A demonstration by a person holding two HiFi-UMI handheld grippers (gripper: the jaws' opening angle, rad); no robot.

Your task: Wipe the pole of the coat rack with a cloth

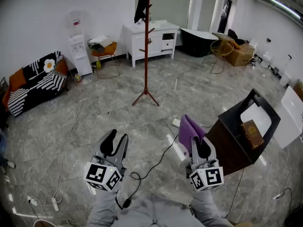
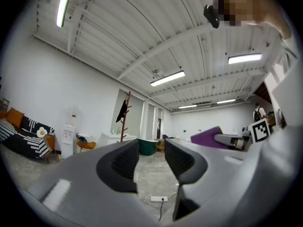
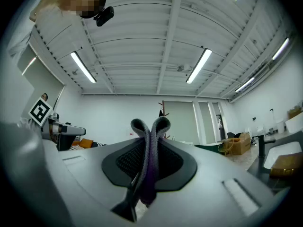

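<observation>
The coat rack (image 1: 146, 46) is a tall reddish-brown pole on splayed feet, standing far ahead in the head view with a black garment (image 1: 140, 4) on an upper peg. It shows small and distant in the left gripper view as the coat rack (image 2: 125, 117). My right gripper (image 1: 199, 148) is shut on a folded purple cloth (image 1: 190, 131), whose edge sticks up between the jaws as the cloth (image 3: 150, 150). My left gripper (image 1: 116, 143) is open and holds nothing. Both grippers are low and near me, well short of the rack.
A dark stand (image 1: 244, 134) with a brown box (image 1: 252, 133) is close on my right. Cables (image 1: 156, 162) and a power strip (image 1: 176, 123) lie on the grey floor. A white cabinet (image 1: 150, 40), water dispenser (image 1: 78, 48), striped sofa (image 1: 35, 82) and orange chair (image 1: 105, 52) line the far wall.
</observation>
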